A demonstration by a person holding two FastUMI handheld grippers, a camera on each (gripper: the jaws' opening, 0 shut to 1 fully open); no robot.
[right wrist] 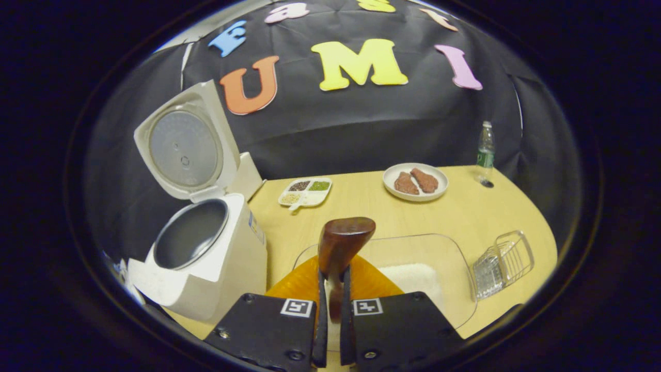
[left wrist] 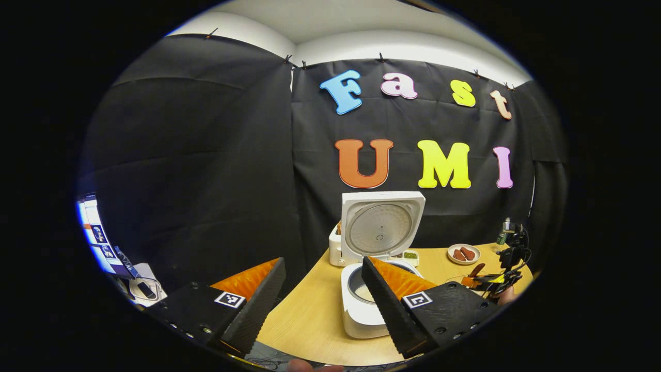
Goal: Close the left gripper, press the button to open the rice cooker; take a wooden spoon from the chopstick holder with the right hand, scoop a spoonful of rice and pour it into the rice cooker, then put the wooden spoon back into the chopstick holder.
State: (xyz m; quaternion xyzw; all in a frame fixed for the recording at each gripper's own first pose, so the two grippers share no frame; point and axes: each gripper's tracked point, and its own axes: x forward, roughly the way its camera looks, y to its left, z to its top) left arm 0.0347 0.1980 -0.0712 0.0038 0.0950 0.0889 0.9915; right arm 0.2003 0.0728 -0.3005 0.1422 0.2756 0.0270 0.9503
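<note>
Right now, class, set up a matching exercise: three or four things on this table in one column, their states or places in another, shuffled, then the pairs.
Things:
1. rice cooker
2. wooden spoon
3. plate
4. bottle

States:
A. held between the right gripper fingers
B. upright at the table's far edge
C. lid up
D. carries two brown pieces

Pairs: 1-C, 2-A, 3-D, 4-B
</note>
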